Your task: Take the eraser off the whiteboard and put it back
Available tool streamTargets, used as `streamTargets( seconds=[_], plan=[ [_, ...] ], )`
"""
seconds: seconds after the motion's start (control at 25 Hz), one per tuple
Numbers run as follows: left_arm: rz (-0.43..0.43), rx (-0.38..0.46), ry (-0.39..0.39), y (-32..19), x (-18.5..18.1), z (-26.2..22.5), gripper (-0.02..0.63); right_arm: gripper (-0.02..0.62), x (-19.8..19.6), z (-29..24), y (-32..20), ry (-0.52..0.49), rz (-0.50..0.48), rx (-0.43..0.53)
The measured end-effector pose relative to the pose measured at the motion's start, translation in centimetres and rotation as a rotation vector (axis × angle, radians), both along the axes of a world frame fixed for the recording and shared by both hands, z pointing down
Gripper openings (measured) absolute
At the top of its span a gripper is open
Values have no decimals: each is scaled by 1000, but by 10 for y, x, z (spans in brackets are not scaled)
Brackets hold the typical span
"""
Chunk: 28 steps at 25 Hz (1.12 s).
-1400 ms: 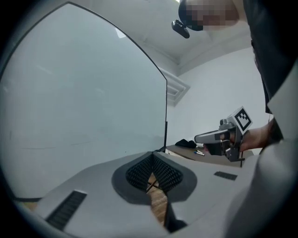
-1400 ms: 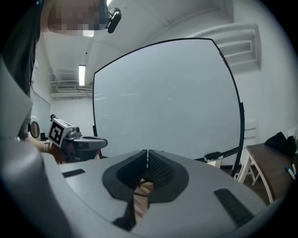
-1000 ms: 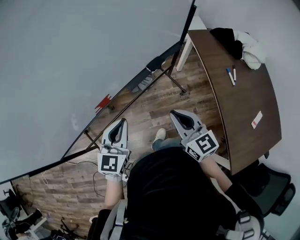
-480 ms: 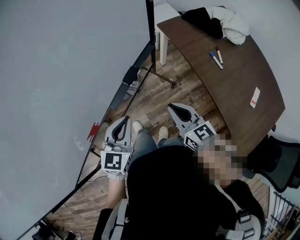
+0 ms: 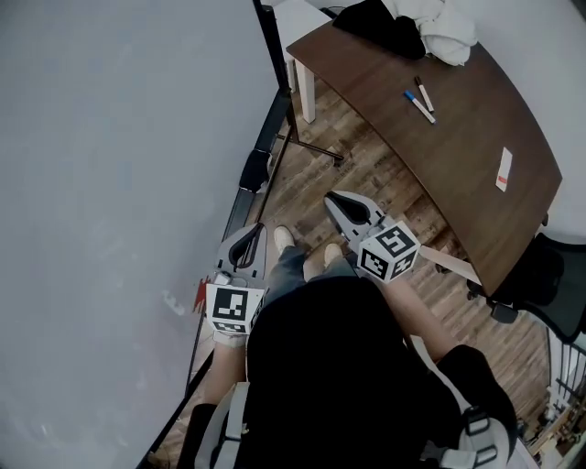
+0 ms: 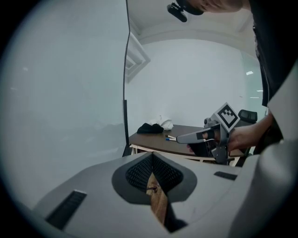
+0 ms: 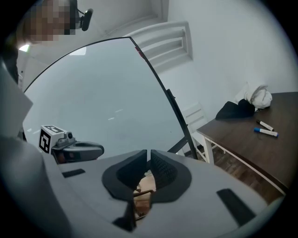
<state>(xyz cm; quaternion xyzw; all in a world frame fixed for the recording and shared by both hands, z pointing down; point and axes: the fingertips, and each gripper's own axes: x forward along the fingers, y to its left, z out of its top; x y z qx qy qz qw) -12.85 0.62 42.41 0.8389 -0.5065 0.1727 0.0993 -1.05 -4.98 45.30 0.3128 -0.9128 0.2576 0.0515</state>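
The whiteboard fills the left of the head view. A dark block that looks like the eraser sits on the ledge along its lower edge. My left gripper hangs short of that block, close to the board, jaws shut and empty. To its right my right gripper is over the wooden floor, shut with nothing in it. In the left gripper view the left gripper points past the board's edge and the right gripper shows ahead. The right gripper view shows the right gripper facing the board.
A small red item sits on the board's ledge near my left hand. The board's stand legs reach onto the floor. A curved brown table at the right carries markers, clothes and a card. A black chair stands beyond it.
The head view has swung, so the board now runs steeper and the table sits higher. Both grippers have shifted along the board's foot. Both stay shut and empty.
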Motion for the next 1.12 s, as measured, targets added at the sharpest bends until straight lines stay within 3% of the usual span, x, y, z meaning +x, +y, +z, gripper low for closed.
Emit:
streamTargets(
  seconds=[0.4, 0.76, 0.92, 1.12],
  plan=[
    [138, -165, -36, -36, 0, 42, 8, 21, -40, 60, -45, -27, 48, -136],
    [157, -273, -80, -41, -4, 64, 8, 28, -69, 99, -69, -88, 56, -244],
    [157, -293, -87, -34, -6, 68, 8, 125, -81, 115, -76, -122, 57, -298],
    [167, -320, -96, -29, -9, 77, 8, 191, -97, 134, -88, -175, 64, -375]
  ],
)
